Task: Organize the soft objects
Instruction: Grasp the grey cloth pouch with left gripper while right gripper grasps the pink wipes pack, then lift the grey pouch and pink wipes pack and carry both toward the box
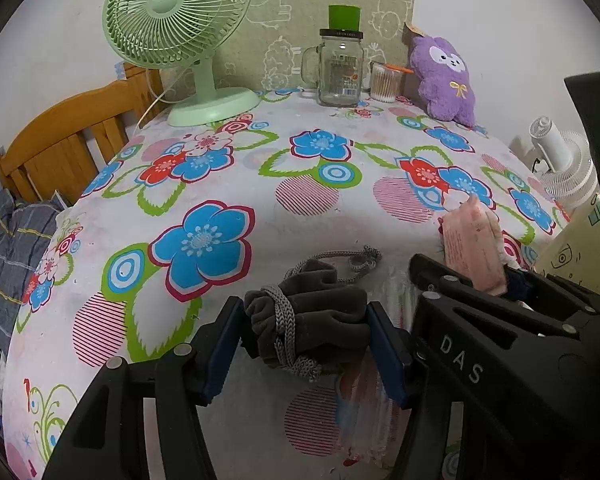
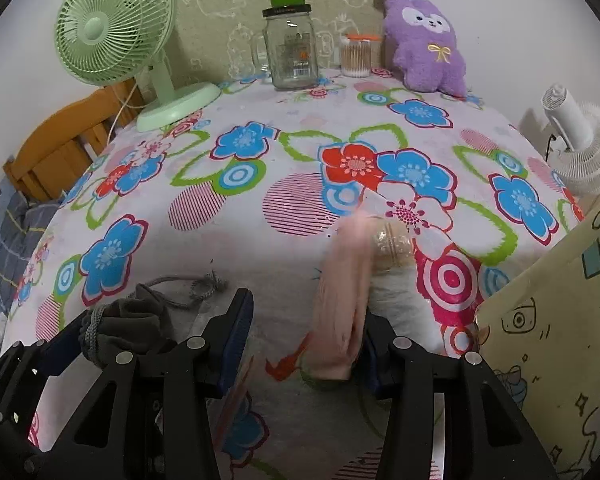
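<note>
Left gripper (image 1: 306, 334): nearest the lens, its blue pads (image 1: 386, 354) pressed on both sides of the grey drawstring pouch (image 1: 312, 316), which bulges between them; closed on the pouch.
Grey drawstring pouch: near edge of the floral tablecloth (image 1: 260, 216), cord (image 1: 352, 260) trailing just beyond it. Judged light, limp and squashy; the bunched neck where the cord wraps looks the firmest hold, and the loose cord may snag or drag.
Right gripper (image 2: 300, 344): to the right of the left one, the pink tissue pack (image 2: 344, 300) standing on edge between its jaws. The pack rests against the right finger (image 2: 374, 356); a clear gap shows to the left finger (image 2: 236, 332), so the jaws are not clamped on it.
Pink tissue pack: near right part of the table. Judged light and compressible, with a slick film wrapper that may slide; grip across the flat faces at the middle.
Far left: green desk fan (image 1: 180, 32), wooden headboard (image 1: 64, 136) beyond the table edge.
Far middle: glass mug jar (image 1: 340, 70) with a green cap, tub of cotton swabs (image 1: 384, 84); fragile, well apart from the work.
Far right: purple plush toy (image 1: 446, 76), another soft thing, against the wall.
Right edge: white fan (image 2: 580, 140) and a cream cartoon-printed bag (image 2: 556, 340) just beside the right gripper, the closest obstacle.
</note>
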`<control>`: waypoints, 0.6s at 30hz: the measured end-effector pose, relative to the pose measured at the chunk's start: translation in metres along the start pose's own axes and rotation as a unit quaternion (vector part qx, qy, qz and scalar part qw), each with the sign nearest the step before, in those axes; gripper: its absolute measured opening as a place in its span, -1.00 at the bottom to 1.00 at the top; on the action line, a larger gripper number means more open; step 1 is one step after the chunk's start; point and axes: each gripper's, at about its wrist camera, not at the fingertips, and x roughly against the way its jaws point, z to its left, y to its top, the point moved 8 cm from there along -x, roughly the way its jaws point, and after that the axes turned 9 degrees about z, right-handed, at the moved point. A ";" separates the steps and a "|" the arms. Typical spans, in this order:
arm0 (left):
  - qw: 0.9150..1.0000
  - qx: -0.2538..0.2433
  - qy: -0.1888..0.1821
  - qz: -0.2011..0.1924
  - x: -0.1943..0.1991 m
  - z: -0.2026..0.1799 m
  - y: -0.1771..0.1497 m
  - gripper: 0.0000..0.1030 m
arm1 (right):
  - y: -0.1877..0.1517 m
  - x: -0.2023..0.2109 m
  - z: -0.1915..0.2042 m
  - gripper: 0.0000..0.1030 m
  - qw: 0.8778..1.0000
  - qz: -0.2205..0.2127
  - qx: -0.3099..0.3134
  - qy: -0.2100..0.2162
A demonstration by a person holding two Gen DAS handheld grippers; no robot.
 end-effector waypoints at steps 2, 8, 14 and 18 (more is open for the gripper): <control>1.000 -0.004 0.002 -0.002 0.001 -0.001 -0.001 0.22 | -0.001 0.001 0.000 -0.53 1.000 0.000 0.003 -0.002; 1.000 -0.008 -0.004 -0.005 0.004 -0.002 -0.004 0.19 | -0.004 0.006 0.005 -0.76 1.000 0.002 0.012 0.013; 1.000 -0.004 -0.005 -0.011 0.012 0.000 -0.006 0.17 | -0.008 0.018 0.013 -0.76 0.999 -0.009 0.027 0.016; 1.000 -0.004 -0.005 -0.020 0.020 0.000 -0.006 0.16 | -0.009 0.029 0.016 -0.76 0.999 -0.018 0.029 0.020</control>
